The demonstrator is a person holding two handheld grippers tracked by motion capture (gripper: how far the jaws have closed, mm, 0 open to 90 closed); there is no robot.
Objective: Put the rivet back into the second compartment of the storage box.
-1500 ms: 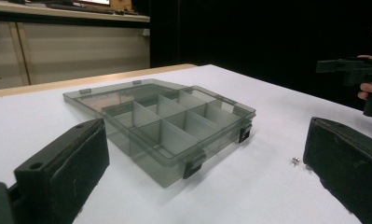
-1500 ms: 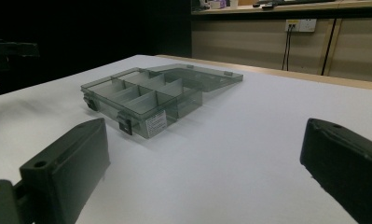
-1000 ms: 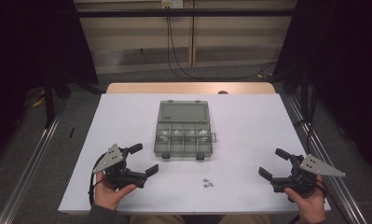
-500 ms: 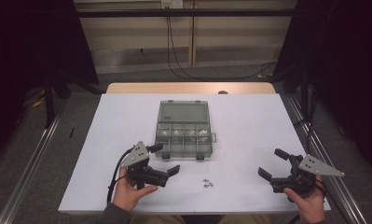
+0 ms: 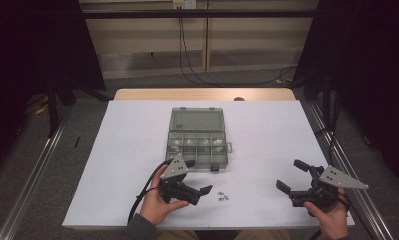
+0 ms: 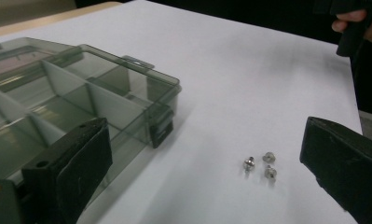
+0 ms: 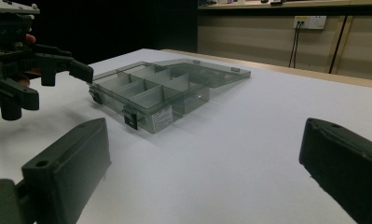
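Just right of the left tongs (image 5: 197, 176) — wide open — three small screws (image 5: 222, 196) on the worktop (image 5: 267, 130); right tongs (image 5: 293, 176), also wide, well apart.

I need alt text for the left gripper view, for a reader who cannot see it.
Three small metal screws lie on a white table between the open left gripper's black jaws. An open, smoky clear compartment box sits at left.
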